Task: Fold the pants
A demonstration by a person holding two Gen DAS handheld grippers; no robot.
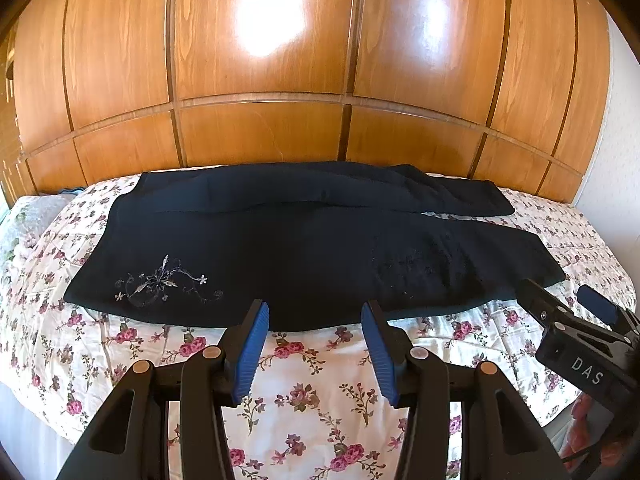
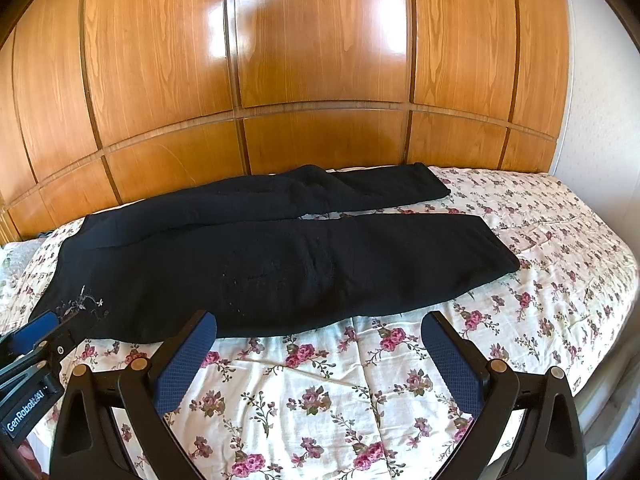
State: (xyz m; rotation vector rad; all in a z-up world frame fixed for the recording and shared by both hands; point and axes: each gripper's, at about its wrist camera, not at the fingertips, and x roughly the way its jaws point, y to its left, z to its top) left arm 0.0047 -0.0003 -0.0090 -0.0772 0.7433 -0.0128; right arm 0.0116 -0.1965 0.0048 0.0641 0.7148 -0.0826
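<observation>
Black pants (image 1: 304,248) lie flat across the flowered bed, waist at the left with pale floral embroidery (image 1: 164,282), both legs stretching right, a narrow gap between them. The same pants (image 2: 280,256) fill the middle of the right wrist view. My left gripper (image 1: 315,308) hovers at the pants' near edge, open, nothing between its blue pads. My right gripper (image 2: 319,320) stands open, wider, just short of the near leg's edge, empty. The right gripper (image 1: 560,300) also shows at the lower right of the left wrist view, and the left gripper (image 2: 44,332) at the lower left of the right wrist view.
The bed's flowered quilt (image 1: 304,392) spreads in front of both grippers. A glossy wooden panelled wall (image 1: 260,80) rises right behind the bed. A pale pillow (image 1: 28,216) lies at the far left. A white wall (image 2: 600,120) bounds the right side.
</observation>
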